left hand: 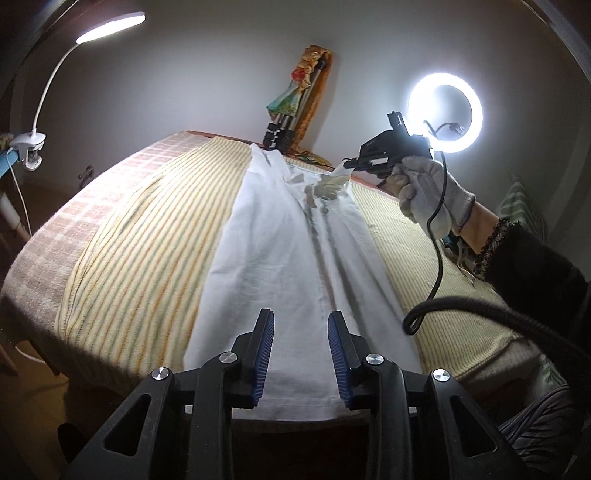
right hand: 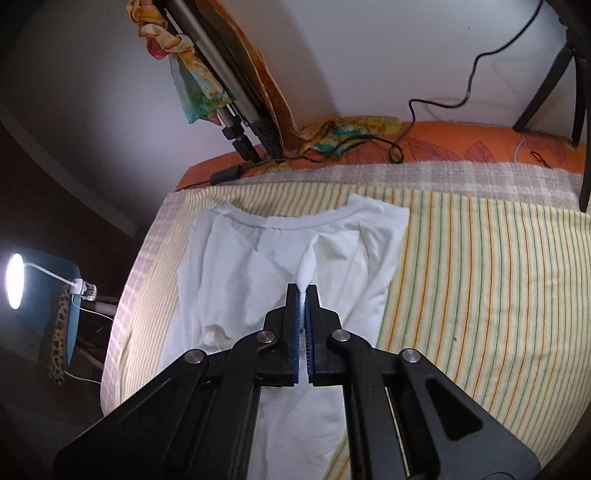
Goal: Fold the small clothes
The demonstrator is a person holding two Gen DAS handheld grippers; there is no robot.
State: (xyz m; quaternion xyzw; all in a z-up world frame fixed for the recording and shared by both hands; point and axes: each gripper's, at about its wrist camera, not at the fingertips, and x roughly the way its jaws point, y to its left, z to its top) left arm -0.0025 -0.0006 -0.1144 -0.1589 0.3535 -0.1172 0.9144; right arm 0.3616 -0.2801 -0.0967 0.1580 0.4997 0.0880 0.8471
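A white T-shirt lies flat along a yellow striped cloth, collar at the far end. My left gripper hovers over the shirt's near hem, jaws apart with nothing pinched between them. In the right wrist view the shirt shows its collar and a raised ridge of fabric running into my right gripper, which is shut on it. From the left wrist view that right gripper, held by a gloved hand, lifts the fabric near the collar.
A ring light with a black cable stands at the right, a clip lamp at the left. Folded tripod legs lean against the wall. An orange sheet with cables lies beyond the striped cloth; a dark chair leg stands far right.
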